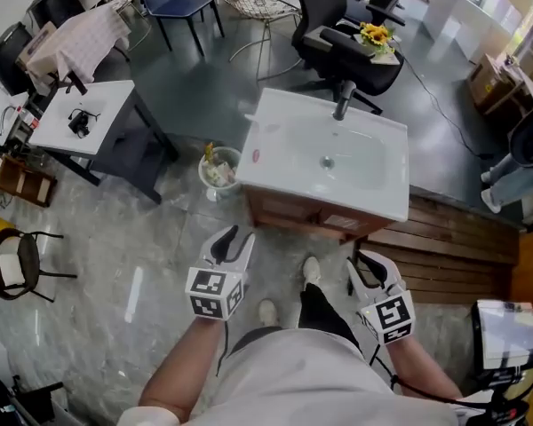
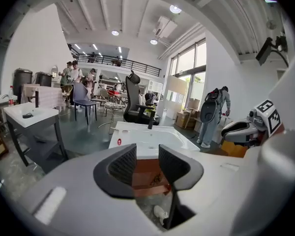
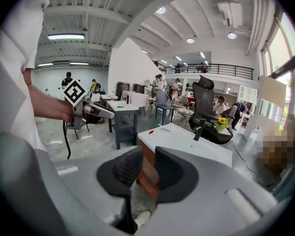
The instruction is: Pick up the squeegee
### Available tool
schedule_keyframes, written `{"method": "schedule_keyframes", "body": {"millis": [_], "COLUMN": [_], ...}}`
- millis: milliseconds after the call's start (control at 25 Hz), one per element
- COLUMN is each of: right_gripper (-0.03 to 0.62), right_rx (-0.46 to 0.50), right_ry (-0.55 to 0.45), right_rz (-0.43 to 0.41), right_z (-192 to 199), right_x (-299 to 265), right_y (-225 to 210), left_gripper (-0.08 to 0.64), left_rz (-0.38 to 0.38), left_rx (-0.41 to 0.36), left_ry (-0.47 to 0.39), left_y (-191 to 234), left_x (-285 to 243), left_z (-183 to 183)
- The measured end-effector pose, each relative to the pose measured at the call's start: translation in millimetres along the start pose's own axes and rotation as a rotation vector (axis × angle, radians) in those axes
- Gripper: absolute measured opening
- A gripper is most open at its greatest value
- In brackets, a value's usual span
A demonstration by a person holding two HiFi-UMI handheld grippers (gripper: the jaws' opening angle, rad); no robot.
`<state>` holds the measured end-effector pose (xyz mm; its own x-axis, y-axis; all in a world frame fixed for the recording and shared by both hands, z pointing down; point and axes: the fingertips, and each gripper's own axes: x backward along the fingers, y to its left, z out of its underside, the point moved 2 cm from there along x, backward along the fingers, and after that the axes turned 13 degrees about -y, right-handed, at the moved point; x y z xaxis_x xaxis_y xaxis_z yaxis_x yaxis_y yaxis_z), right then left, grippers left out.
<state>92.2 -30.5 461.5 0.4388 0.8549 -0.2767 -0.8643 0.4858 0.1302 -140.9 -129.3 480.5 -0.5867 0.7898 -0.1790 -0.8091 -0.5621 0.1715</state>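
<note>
- Standing apart, the jaws of the left gripper [image 2: 147, 159] have nothing between them; only the wooden cabinet [image 2: 148, 180] shows through the gap.
- The jaws of the right gripper [image 3: 148, 159] are likewise apart, with a narrower gap, and empty.
- Both grippers are held in front of the person's body, short of the white sink [image 1: 386, 204], touching nothing.
- Task item location: no squeegee can be identified with certainty. A small red-marked item [image 1: 256, 155] lies on the sink's left rim. It is the likeliest candidate but too small to confirm.
- Judged stage: approach; no grasp has begun.
- Hazard 1, wrong target. Cause: closing on the red-marked item before its shape is confirmed at close range.
- Hazard 2, failed grasp. Cause: the right gripper's narrow gap may not pass over a handle. The wider left gripper, on the side of that rim, appears the better choice.
- Hazard 3, knock-off. Cause: a jaw nudging the item along the smooth rim. It could drop towards the waste bin [image 1: 218, 169] just beside the cabinet's left corner.
- Hazard 4, impact. Cause: descending too steeply onto the hard rim.
</note>
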Motion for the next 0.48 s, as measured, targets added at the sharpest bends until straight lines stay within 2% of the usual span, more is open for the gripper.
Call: {"method": "schedule_keyframes", "body": {"millis": [280,480], "right_gripper": [0.061,0.063], "right_rx": [0.000,-0.003], "right_ry": [-0.009,-0.034], "right_rz": [-0.100,-0.169], "right_z": [2.4,-10.6], "right_x": [-77.4,-127.4], "right_y": [-45.0,-100.4], "left_gripper": [0.161,0.170], "left_rz": [-0.086,-0.142], "left_rx": [-0.027,-0.041], "left_ry": [0.034,0.072], "left_y": [34.3,52.8], "left_x": [-77.4,-143.8], "left_z": [7.8,8.6]}}
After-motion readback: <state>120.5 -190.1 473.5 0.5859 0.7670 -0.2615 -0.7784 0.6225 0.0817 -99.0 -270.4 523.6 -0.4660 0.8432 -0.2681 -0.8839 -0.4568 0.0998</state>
